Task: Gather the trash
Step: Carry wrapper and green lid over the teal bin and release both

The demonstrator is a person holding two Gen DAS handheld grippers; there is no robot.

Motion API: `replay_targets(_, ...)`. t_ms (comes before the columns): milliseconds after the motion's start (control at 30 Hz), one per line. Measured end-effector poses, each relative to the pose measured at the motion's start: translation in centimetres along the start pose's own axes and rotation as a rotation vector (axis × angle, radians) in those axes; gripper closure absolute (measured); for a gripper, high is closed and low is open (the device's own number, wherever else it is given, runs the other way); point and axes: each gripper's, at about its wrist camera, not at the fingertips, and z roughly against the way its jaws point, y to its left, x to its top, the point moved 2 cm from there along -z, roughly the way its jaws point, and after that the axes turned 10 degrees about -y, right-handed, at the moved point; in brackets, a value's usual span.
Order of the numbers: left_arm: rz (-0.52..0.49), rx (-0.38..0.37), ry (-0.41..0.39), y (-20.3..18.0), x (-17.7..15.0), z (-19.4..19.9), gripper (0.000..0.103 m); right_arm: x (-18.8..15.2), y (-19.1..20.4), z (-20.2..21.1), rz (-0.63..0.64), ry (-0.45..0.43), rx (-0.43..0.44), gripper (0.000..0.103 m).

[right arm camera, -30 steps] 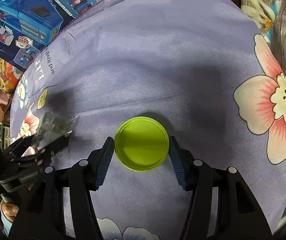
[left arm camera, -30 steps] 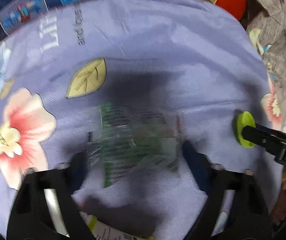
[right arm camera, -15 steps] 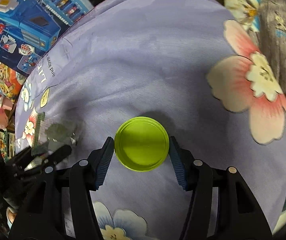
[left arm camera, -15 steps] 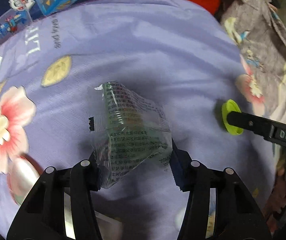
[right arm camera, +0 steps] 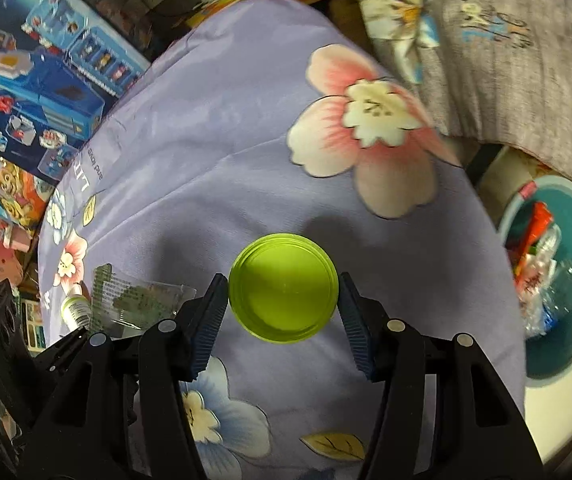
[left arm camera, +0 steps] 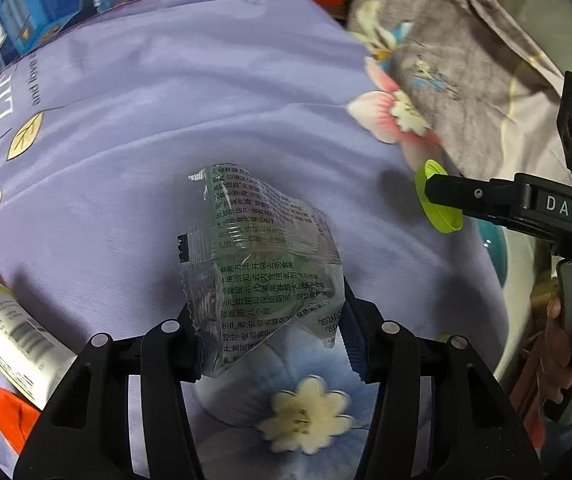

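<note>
Both tongs tilt steeply downward, left tongs pinching wrapper, right tongs pinching lid.

"DAS" on right gripper arm; "and love" on purple cloth; Chinese print and "2026" on clear wrapper

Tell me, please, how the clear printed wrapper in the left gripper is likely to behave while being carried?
The wrapper looks floppy: its thin film crumples between the fingers. It is probably very light, since it appears empty and see-through. Its glossy surface could let it slip.
</note>
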Motion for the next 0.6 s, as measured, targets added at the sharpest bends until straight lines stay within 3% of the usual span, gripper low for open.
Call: replay_targets(600, -0.192, -0.072, -0.015, -12.1, 0.7, 0.7, 0.049, -1.3, -11.9, 8.3, -0.176, -0.134, -0.013, 0.05)
